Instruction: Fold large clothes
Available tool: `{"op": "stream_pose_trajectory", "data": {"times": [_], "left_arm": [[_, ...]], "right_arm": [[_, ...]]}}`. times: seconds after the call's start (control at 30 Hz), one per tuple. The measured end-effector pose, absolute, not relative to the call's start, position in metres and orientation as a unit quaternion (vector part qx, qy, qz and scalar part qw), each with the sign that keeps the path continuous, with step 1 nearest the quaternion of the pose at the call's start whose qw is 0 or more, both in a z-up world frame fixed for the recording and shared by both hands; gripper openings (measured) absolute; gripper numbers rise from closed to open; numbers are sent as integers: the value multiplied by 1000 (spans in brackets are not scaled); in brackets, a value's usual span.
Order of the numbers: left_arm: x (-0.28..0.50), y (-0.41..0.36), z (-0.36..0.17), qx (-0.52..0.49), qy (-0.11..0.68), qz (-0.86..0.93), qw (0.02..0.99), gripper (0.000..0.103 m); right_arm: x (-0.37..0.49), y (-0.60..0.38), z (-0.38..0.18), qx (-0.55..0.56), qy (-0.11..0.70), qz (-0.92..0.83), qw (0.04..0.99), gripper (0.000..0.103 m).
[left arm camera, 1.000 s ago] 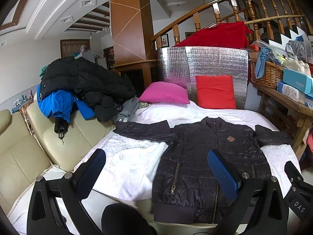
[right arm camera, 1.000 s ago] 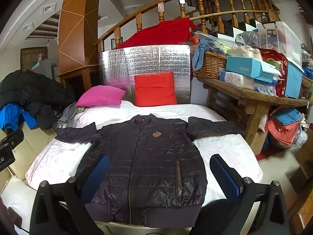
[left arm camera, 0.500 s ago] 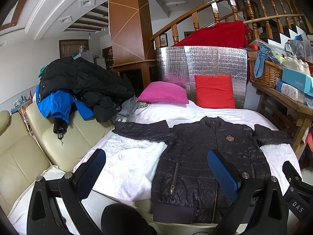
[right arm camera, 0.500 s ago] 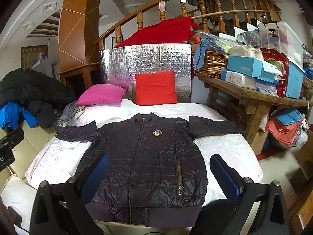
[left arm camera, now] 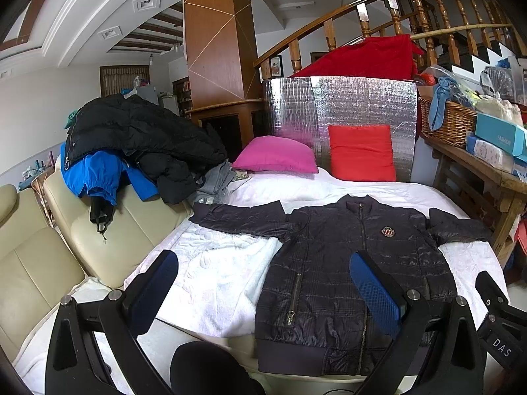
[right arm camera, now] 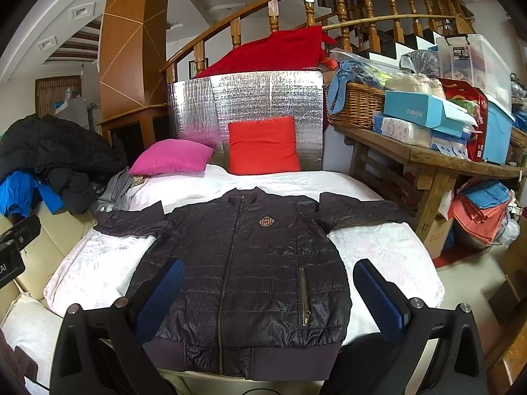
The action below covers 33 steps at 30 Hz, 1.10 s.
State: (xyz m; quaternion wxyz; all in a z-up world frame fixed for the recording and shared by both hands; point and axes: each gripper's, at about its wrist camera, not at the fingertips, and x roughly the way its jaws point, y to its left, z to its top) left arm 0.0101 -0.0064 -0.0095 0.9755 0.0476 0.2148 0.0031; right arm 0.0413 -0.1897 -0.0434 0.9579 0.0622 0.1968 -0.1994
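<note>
A dark quilted zip jacket (right arm camera: 250,270) lies flat, front up, on a white bed cover (right arm camera: 378,250), both sleeves spread sideways. It also shows in the left wrist view (left arm camera: 355,263). My left gripper (left arm camera: 263,289) is open and empty, held above the jacket's hem and left side. My right gripper (right arm camera: 268,296) is open and empty, held above the jacket's lower body. Part of the right gripper's body (left arm camera: 497,316) shows at the right edge of the left wrist view.
A pink pillow (right arm camera: 171,156) and a red pillow (right arm camera: 263,144) lie at the bed's head against a silver foil panel (right arm camera: 250,98). Piled coats (left arm camera: 131,141) sit on a cream sofa (left arm camera: 108,230) at left. A cluttered wooden table (right arm camera: 428,158) stands at right.
Both views have crept very slightly forward and down toward the jacket. The jacket has not moved and both grippers stay open.
</note>
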Motion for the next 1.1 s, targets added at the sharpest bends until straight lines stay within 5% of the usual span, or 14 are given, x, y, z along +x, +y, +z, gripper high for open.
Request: {"op": "stream_pose_trajectory", "data": {"times": [1.1], "left_arm": [[26, -7, -23, 49, 231, 12, 972, 103]], "right_arm": [[61, -195, -53, 60, 217, -199, 954, 103]]}}
